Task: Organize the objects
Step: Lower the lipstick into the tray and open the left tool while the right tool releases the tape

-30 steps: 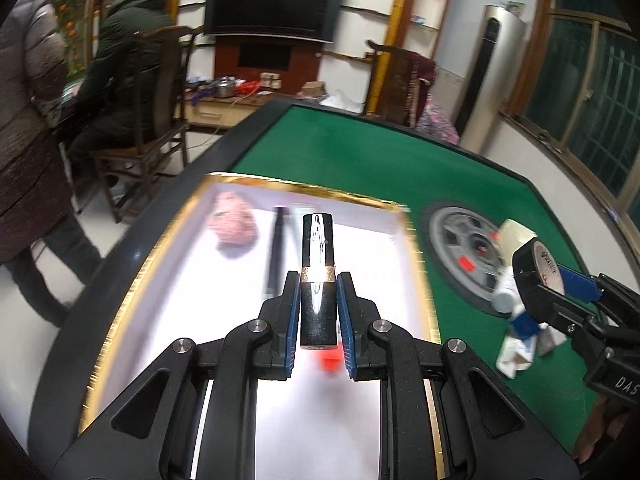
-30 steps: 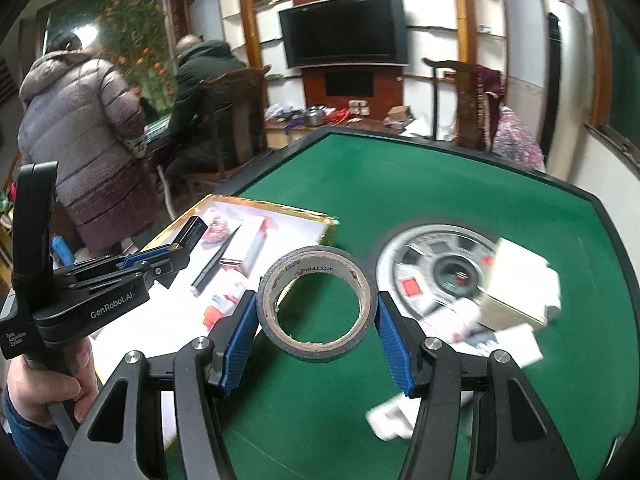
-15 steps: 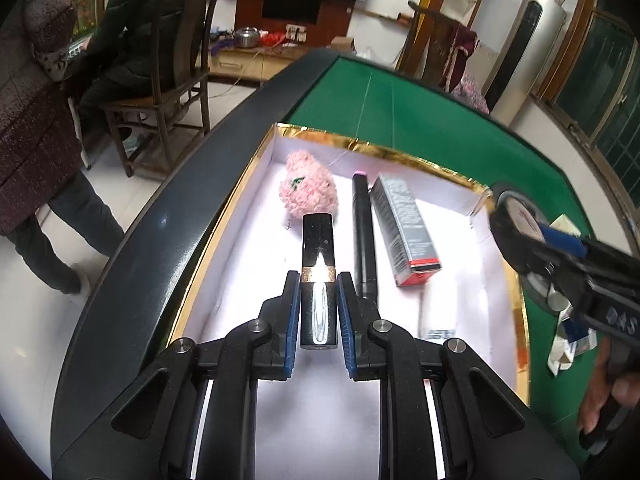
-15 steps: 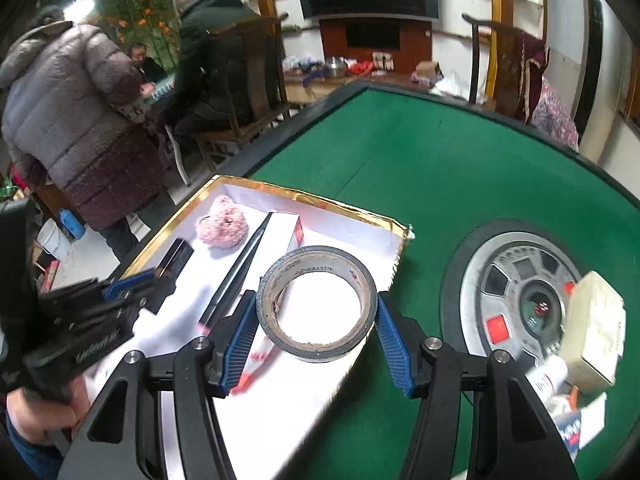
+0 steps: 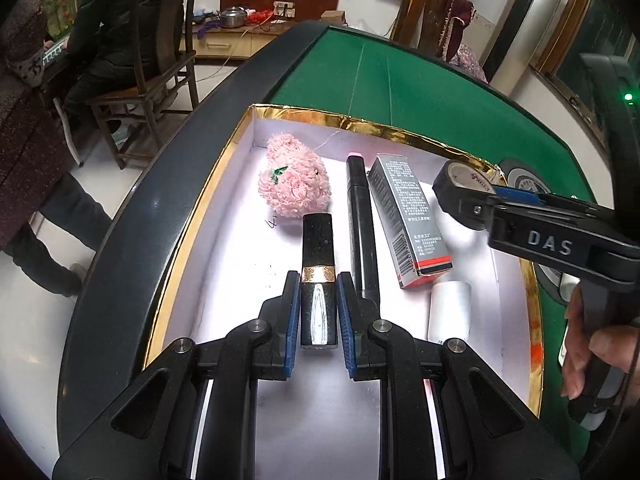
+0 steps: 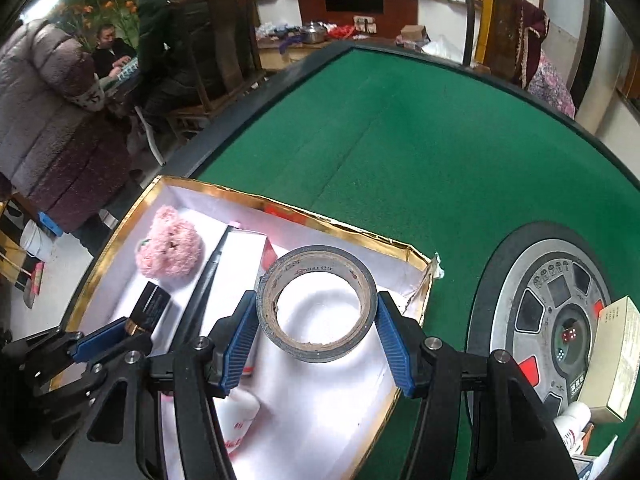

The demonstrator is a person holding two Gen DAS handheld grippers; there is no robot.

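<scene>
Left gripper (image 5: 318, 312) is clamping the black lipstick (image 5: 318, 276); right gripper (image 6: 316, 340) is pinching the tape roll (image 6: 316, 304). Both are hanging over the gold-rimmed box (image 5: 400, 128). Risk: 2 grippers crowding, lipstick landing on the black pen (image 5: 362, 224).

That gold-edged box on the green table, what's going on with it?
A person is filling the box using a gripper in each hand. The left gripper is shut on a black lipstick, the right gripper on a tape roll, both over the box. A pink plush toy, black pen and grey carton lie inside.
</scene>
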